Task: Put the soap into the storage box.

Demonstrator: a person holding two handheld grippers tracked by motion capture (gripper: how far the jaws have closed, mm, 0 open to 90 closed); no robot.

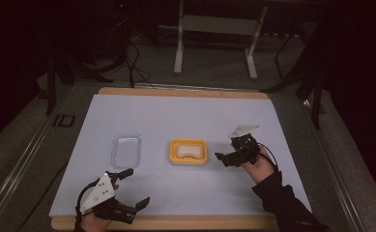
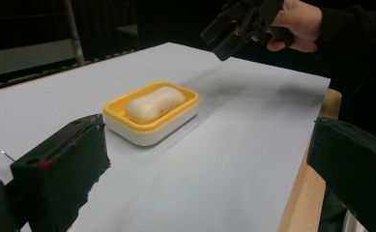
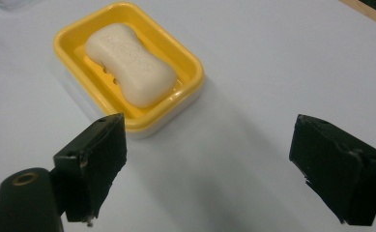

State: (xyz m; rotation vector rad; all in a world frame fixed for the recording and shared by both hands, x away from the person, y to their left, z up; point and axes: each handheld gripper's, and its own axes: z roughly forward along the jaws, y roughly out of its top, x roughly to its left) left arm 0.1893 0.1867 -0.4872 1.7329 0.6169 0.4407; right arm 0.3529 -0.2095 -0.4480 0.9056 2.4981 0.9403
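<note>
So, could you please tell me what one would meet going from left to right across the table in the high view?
Left hand-held gripper → clear plastic lid → yellow soap dish holding the bar of soap → right hand-held gripper.

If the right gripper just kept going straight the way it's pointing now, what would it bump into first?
Most likely the yellow soap dish holding the bar of soap. The right gripper is open and aimed at the dish's near rim, though it may touch the white sheet just short of it.
</note>
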